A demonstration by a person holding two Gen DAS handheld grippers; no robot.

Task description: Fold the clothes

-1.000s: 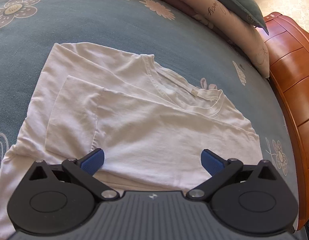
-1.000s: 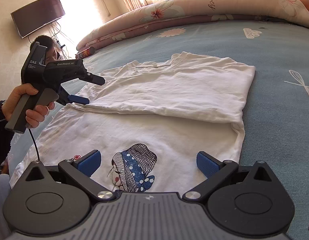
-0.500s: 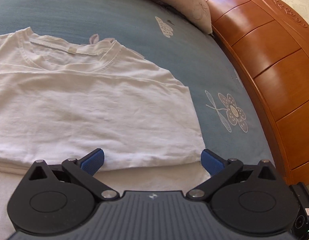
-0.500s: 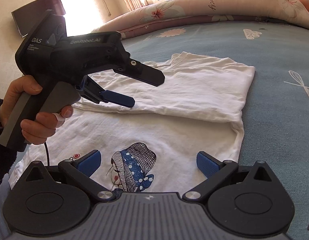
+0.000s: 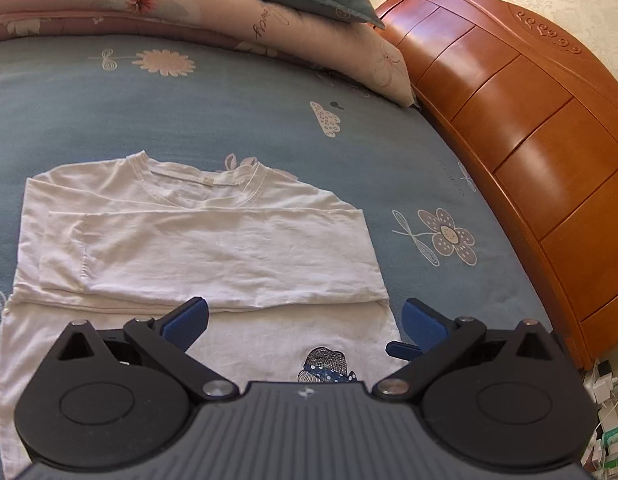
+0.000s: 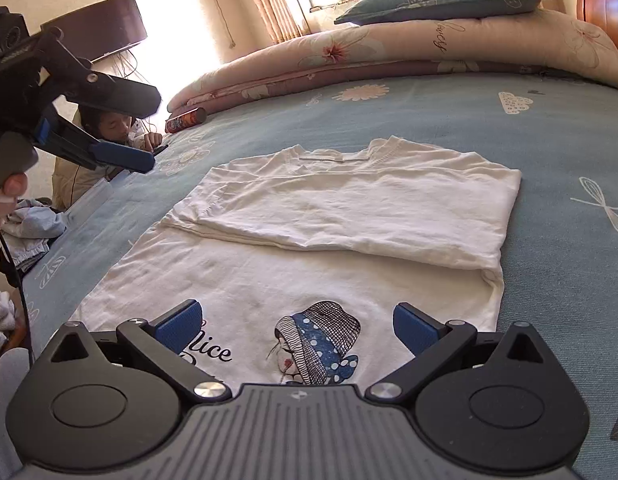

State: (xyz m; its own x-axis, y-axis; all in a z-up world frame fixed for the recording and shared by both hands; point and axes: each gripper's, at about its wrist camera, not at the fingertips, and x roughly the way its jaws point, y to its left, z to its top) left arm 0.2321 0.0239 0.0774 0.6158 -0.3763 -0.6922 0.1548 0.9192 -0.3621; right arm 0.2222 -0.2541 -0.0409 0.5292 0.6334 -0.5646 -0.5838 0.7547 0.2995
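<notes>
A white T-shirt (image 6: 309, 248) lay flat on a blue floral bedspread (image 5: 229, 112), its sleeves already folded across the chest and its collar pointing away from both tongs. The shirt's long axis ran straight ahead of the tongs, hem nearest, collar farthest.

The right tongs (image 6: 297, 326) hovered low over the hem end, jaws released and gripping nothing, with the printed figure (image 6: 315, 340) showing between the blue pads. The left tongs (image 5: 305, 320) were also spread wide and empty, held higher and farther back toward the shirt's left side; in the right view they hung up at the frame's left edge, well clear of the cloth.

The right tongs looked the nearer to the fabric, sitting close above the hem's right half. The remaining fold appeared to be lengthwise, hem carried forward toward the collar, so each tong would likely need a hem corner; the left had farther to travel to reach its own.

A wooden headboard (image 5: 529, 140) stood to the right.
</notes>
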